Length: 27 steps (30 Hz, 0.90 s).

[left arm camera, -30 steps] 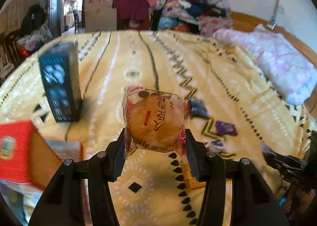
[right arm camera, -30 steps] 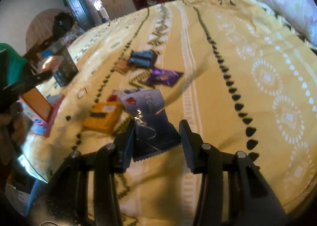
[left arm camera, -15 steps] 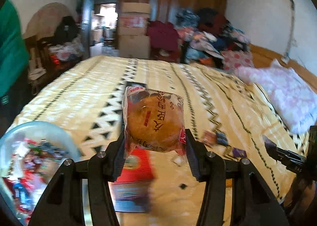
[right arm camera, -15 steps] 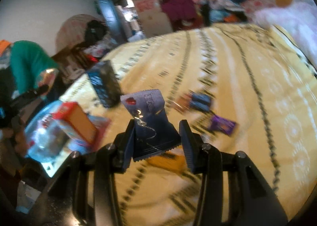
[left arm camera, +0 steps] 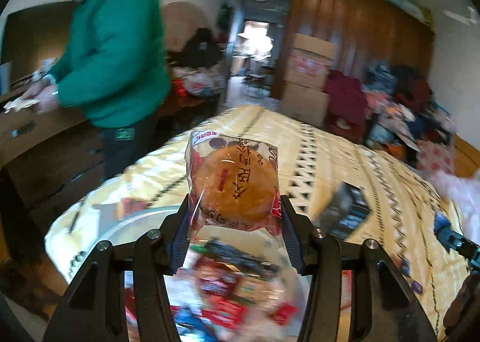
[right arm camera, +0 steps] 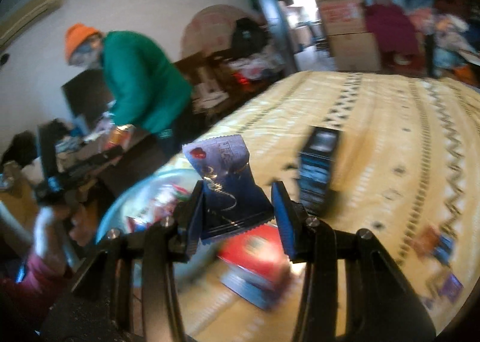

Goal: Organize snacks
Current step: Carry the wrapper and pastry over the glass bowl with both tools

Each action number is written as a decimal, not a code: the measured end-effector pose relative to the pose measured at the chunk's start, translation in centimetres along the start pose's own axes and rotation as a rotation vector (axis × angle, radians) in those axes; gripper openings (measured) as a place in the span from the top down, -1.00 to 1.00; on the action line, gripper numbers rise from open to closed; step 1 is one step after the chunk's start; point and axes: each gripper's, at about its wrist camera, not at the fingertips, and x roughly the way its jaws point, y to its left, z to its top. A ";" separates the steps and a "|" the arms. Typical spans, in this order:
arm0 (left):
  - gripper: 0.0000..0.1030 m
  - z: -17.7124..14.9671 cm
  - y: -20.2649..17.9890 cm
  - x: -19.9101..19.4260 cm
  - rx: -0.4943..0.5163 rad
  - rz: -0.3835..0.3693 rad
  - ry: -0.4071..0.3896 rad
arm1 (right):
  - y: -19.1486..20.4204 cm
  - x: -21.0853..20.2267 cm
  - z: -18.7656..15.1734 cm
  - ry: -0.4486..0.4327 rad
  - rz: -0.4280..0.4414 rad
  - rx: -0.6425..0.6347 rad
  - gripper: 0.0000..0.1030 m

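Cake point(left arm camera: 237, 184) in its clear wrapper sits clamped in your left gripper point(left arm camera: 235, 237) above the snack bowl point(left arm camera: 144, 216); your right gripper point(right arm camera: 237, 216) pinches a blue packet point(right arm camera: 228, 186) near it.

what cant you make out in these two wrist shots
- Left wrist view: the snacks in the clear bowl are smeared by motion blur and partly hidden behind the left gripper and its wrapped round cake.
- Right wrist view: the red box is blurred, its print unreadable.
- Right wrist view: the small wrappers near the edge are too blurred to identify.
- The blue packet in the right gripper: label too small.
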 end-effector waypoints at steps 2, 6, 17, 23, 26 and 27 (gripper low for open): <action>-0.06 0.3 2.7 1.1 -0.042 0.025 0.022 | 1.5 2.6 1.0 0.031 0.038 -0.006 0.14; -0.06 -0.6 5.9 3.2 -0.101 0.068 0.071 | 4.1 8.0 2.0 0.116 0.083 -0.018 0.14; -0.06 -3.0 7.0 8.8 -0.091 0.071 0.195 | 7.9 17.9 1.1 0.319 0.130 -0.014 0.14; -0.06 -3.3 7.4 9.7 -0.099 0.063 0.214 | 9.3 19.3 1.1 0.354 0.128 -0.028 0.14; -0.06 -3.2 7.6 9.6 -0.105 0.063 0.210 | 10.0 19.6 1.2 0.355 0.128 -0.035 0.14; -0.06 -3.2 7.7 9.6 -0.107 0.062 0.208 | 10.1 19.6 1.3 0.355 0.129 -0.038 0.14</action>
